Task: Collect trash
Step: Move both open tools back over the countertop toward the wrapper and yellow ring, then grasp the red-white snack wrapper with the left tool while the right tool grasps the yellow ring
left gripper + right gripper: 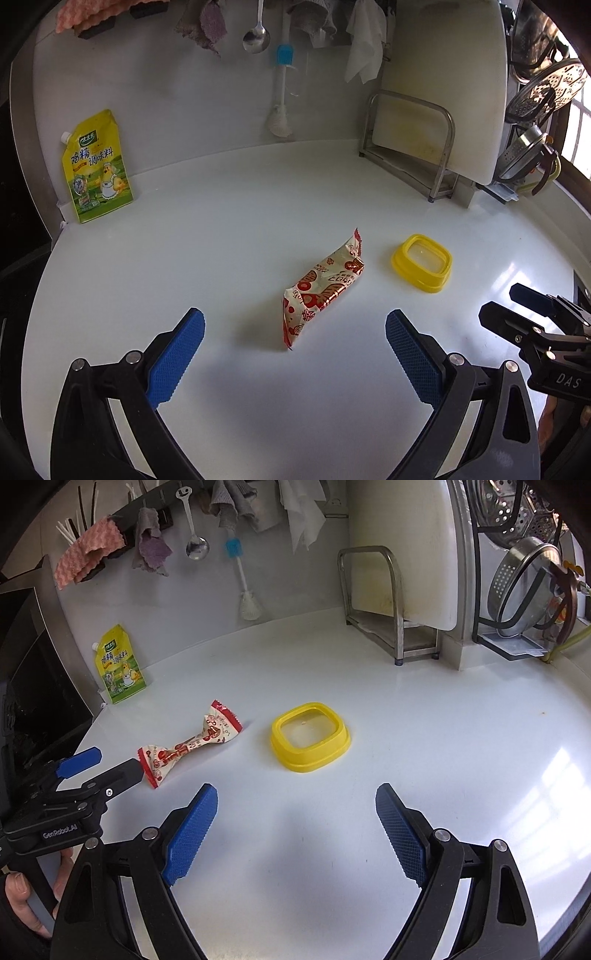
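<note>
A crumpled red-and-white snack wrapper (323, 291) lies on the white counter (229, 236), just ahead of my left gripper (295, 328), which is open and empty with its blue pads either side of the wrapper's near end. The wrapper also shows in the right wrist view (188, 744), left of centre. A small yellow container (310, 736) with a clear top sits ahead of my right gripper (297, 805), which is open and empty. The container shows right of the wrapper in the left wrist view (422, 263). Each gripper is seen from the other's camera: the right one (524, 306), the left one (99, 766).
A yellow seasoning pouch (96, 168) leans on the back wall at the left. A metal rack (413, 147) holding a white cutting board (443, 85) stands at the back right. Cloths, a spoon (256, 35) and a brush (282, 92) hang on the wall. Steel pans (524, 579) stand at the far right.
</note>
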Available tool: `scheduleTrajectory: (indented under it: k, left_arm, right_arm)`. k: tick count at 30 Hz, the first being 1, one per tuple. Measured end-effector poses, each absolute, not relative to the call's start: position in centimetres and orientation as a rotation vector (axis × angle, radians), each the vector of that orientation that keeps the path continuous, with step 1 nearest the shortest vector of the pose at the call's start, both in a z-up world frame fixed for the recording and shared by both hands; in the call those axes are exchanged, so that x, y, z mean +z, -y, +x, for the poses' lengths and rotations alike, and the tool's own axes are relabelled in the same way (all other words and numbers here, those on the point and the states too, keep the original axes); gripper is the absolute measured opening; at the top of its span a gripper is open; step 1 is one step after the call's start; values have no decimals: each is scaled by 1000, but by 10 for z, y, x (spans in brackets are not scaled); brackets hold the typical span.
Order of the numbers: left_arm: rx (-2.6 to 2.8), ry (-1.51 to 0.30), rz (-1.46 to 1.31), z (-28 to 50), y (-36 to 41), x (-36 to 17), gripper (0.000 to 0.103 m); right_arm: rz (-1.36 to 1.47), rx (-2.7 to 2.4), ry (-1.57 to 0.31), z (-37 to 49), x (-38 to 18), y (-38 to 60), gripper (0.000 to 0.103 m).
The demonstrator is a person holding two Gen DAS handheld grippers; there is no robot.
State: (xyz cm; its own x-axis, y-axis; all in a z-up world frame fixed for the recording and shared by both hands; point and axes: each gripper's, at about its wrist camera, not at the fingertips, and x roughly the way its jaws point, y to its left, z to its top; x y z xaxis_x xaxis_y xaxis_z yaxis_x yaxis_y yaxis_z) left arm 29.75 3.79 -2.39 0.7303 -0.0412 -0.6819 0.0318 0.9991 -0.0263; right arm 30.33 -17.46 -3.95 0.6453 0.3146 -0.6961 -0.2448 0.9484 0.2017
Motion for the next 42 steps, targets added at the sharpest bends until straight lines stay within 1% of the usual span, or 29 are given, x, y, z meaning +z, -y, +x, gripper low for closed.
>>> scheduleTrajectory:
  k: [4, 15, 22, 34, 36, 37, 42]
  left_arm:
    - [-33, -767, -2, 302, -39, -30, 97]
    - [-16, -748, 38, 303, -36, -31, 97]
    - [-8, -715, 66, 300, -33, -28, 97]
    - [-6, -707, 64, 300, -33, -29, 97]
    - [-7, -706, 66, 300, -32, -28, 97]
    - [-8, -706, 67, 300, -32, -28, 97]
    - [-10, -706, 68, 299, -32, -28, 97]
  right_arm:
    - [79, 348, -867, 330, -48, 170, 84]
    - [-2, 389, -954, 376, -66, 147, 84]
    - [-14, 384, -964, 392, -71, 142, 84]
    - [-90, 337, -962, 404, -72, 126, 83]
    - [-99, 326, -957, 403, -72, 125, 79]
    - [-107, 320, -950, 402, -72, 125, 71]
    - [-77, 323, -946, 399, -70, 130, 71]
